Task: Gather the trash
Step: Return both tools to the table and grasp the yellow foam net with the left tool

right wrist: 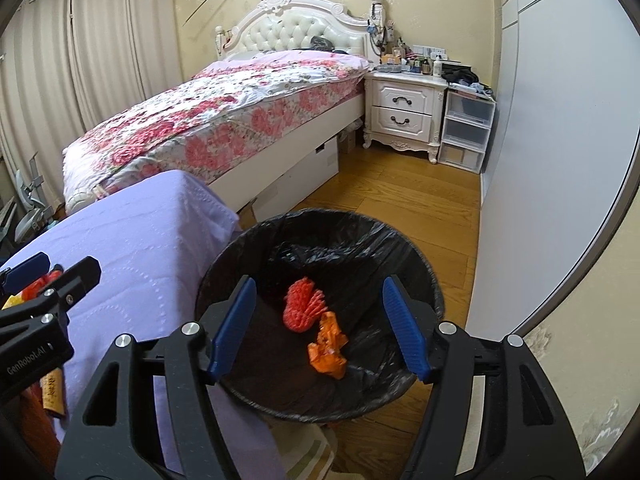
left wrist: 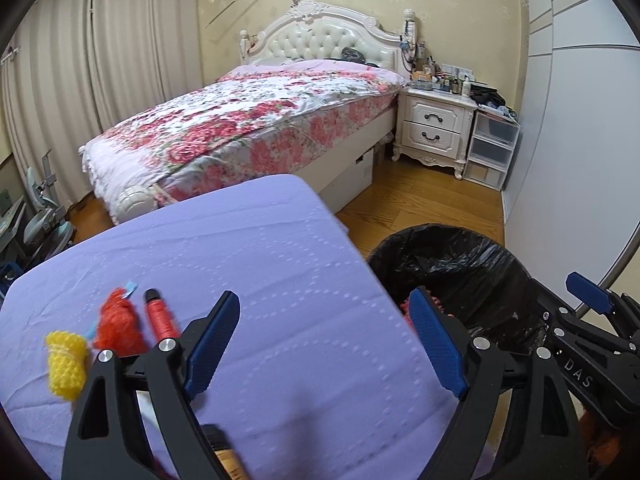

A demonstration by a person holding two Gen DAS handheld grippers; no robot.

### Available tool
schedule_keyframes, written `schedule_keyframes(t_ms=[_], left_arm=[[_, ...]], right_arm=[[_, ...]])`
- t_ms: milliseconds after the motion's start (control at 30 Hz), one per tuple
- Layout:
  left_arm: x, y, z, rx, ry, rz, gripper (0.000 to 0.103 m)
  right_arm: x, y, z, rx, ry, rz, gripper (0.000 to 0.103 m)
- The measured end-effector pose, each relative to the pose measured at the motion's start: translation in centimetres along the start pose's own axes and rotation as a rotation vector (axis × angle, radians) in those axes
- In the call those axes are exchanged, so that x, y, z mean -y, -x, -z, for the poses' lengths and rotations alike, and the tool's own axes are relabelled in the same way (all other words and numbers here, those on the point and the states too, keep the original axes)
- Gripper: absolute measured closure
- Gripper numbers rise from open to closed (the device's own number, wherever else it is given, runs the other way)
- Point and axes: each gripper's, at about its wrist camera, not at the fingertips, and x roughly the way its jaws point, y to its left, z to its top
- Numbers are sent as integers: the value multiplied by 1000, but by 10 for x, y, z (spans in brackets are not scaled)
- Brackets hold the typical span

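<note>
Left wrist view is showing the left gripper point(left wrist: 326, 344) hanging over a lavender cloth surface point(left wrist: 280, 248), jaws spread wide apart, nothing sitting between them. Trash is lying left of its left finger: a red mesh wad point(left wrist: 118, 322), a red tube-like piece point(left wrist: 160, 316) just beside that finger, and a yellow mesh wad point(left wrist: 66, 362) farther left, all resting on the cloth and slightly blurred. Black-lined trash bin point(left wrist: 460, 272) is standing on the wood floor just right of the cloth edge, behind the right finger. Right wrist view is showing the right gripper point(right wrist: 320, 330) hovering above the bin point(right wrist: 224, 280), jaws also wide apart and gripping nothing. Inside the bin, between the two fingers as seen and well below them, a red mesh piece point(right wrist: 302, 306) and an orange crumpled piece point(right wrist: 328, 350) are lying touching each other on the liner.
</note>
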Motion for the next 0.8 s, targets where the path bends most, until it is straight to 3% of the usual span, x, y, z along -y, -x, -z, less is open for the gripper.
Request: schedule_keyframes(t_ms=[600, 800], left_arm=[[-144, 39, 56, -55, 198, -268, 19], [-183, 38, 71, -79, 262, -301, 19]], right_arm=[[-125, 20, 19, -35, 180, -219, 38], [-164, 22, 22, -42, 243, -263, 38]])
